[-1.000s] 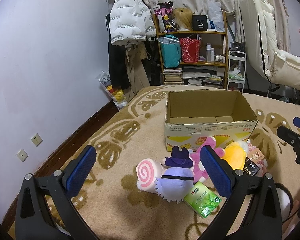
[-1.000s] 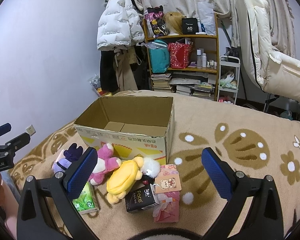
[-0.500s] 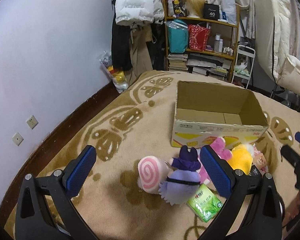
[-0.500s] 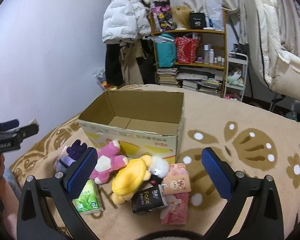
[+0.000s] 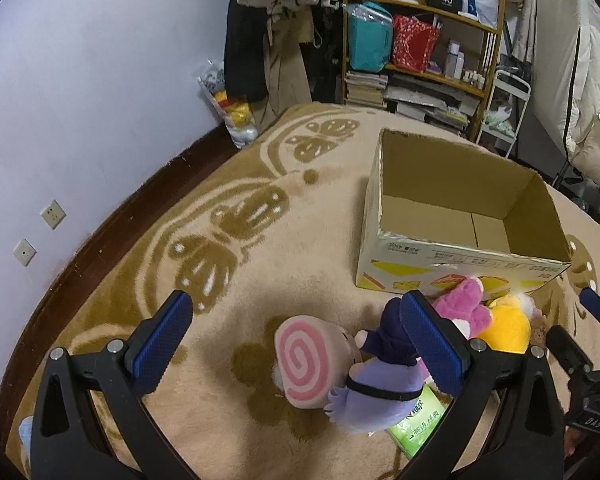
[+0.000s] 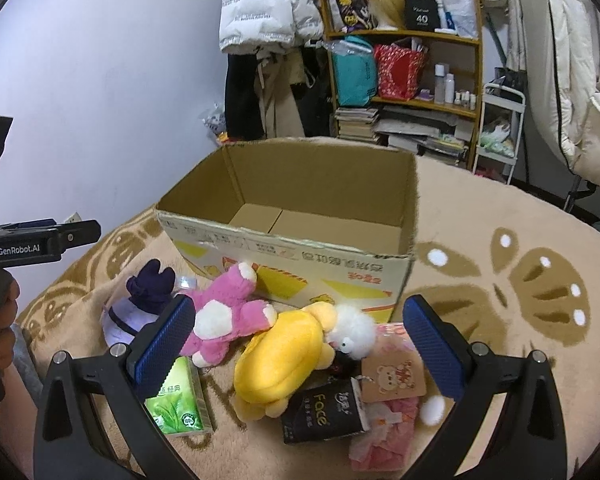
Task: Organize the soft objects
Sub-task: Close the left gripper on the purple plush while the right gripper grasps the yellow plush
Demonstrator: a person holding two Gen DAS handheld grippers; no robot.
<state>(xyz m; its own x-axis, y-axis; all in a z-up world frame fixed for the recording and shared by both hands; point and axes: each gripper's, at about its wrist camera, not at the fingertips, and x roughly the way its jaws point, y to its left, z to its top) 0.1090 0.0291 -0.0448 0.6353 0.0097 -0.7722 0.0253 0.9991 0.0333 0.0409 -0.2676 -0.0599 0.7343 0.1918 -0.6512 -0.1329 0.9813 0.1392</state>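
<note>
Here, left hand-held gripper gaped wide, empty, above pink swirl plush; right hand-held gripper likewise wide, empty, over yellow plush; cardboard box beyond.

- A beige blanket with brown butterfly motifs covers the foreground.
- A pale lavender wall stands at nine o'clock, bearing two sockets.
- At twelve o'clock stands a crowded wooden shelf.
- A white puffer jacket hangs at eleven o'clock.
</note>
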